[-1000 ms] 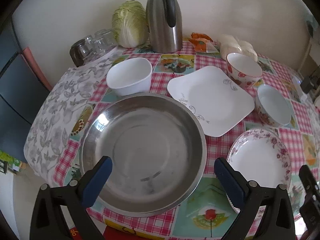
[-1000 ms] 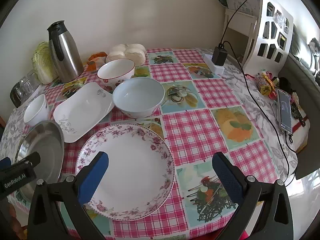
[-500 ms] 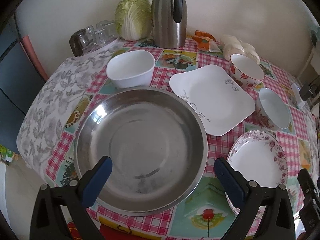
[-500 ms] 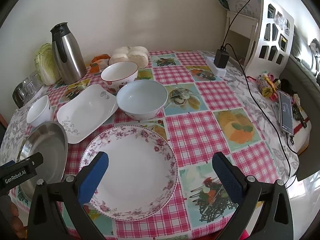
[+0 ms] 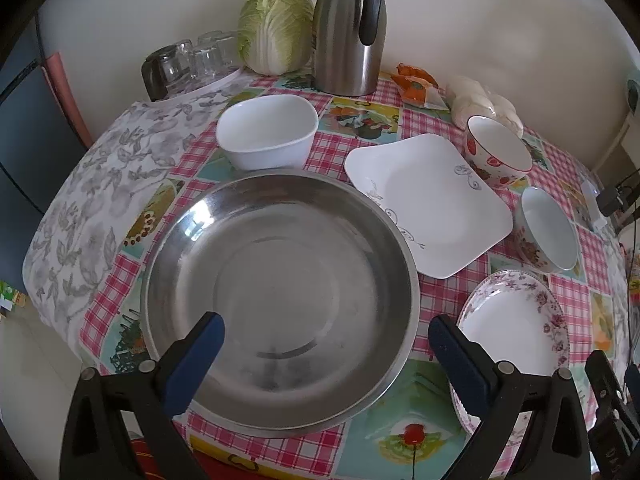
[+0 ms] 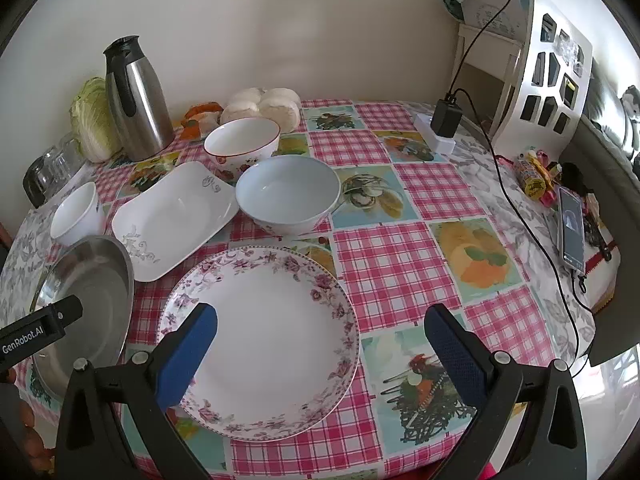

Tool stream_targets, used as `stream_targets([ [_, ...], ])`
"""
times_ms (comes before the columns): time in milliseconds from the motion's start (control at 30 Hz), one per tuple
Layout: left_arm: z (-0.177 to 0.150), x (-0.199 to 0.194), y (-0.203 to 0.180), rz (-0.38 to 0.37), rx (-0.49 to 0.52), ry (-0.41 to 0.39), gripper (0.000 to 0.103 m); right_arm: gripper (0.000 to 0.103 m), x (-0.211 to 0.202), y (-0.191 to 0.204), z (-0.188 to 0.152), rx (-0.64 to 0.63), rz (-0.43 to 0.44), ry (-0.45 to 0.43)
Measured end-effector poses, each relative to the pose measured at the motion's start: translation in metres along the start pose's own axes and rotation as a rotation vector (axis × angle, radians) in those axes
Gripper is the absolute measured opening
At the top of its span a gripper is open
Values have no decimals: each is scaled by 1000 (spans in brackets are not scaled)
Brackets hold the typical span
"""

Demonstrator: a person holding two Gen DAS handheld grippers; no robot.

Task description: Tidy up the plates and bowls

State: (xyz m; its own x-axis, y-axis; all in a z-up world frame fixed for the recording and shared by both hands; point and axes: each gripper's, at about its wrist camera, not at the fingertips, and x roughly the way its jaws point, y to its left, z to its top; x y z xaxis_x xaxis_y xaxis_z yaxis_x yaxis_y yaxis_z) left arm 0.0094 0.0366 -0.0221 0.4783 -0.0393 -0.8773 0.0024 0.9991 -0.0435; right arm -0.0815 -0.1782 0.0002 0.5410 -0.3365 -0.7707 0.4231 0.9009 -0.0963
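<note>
Hovering wide open and empty, the left hand-held gripper [image 5: 326, 338] faces the steel basin [image 5: 280, 300] and the right hand-held gripper [image 6: 320, 332] the floral plate [image 6: 260, 340], both on the desk [image 6: 400, 260]; pinching a near rim squarely probably suits stacking best.

A lived-in home dining corner: the counter [image 6: 400, 264] wears a pink-checked oilcloth printed with food pictures, pushed against a plain cream wall. Beside the tall brushed-steel thermos jug with black handle [image 6: 134, 100] stand a pale green napa cabbage [image 6: 90, 120] and upturned clear drinking glasses [image 5: 192, 60]; further along the wall from the jug lie bagged white steamed buns [image 6: 264, 106], a white power strip with black charger [image 6: 440, 128], and a smartphone [image 6: 572, 228] at the counter's edge
</note>
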Motion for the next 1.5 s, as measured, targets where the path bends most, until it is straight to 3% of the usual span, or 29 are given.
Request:
stream_targets([
  [133,2,-1,9,-2,-20,0,103,103,0,9,0,-16,1,-38],
  [467,5,-2,36,-24,-82,8,103,103,3,33,-1,-42,44,-16],
  [733,13,10,71,-56,-184,36,103,103,10,64,6,-49,215,17],
  [1000,19,24,130,-64,-412,-6,103,103,28,104,13,-37,382,129],
  [1200,24,49,146,-11,-417,86,103,103,51,138,14,-77,388,203],
  [1400,24,72,156,55,-432,126,101,103,70,155,15,-98,381,278],
  [1500,23,84,155,68,-426,152,92,103,78,160,14,-82,409,306],
])
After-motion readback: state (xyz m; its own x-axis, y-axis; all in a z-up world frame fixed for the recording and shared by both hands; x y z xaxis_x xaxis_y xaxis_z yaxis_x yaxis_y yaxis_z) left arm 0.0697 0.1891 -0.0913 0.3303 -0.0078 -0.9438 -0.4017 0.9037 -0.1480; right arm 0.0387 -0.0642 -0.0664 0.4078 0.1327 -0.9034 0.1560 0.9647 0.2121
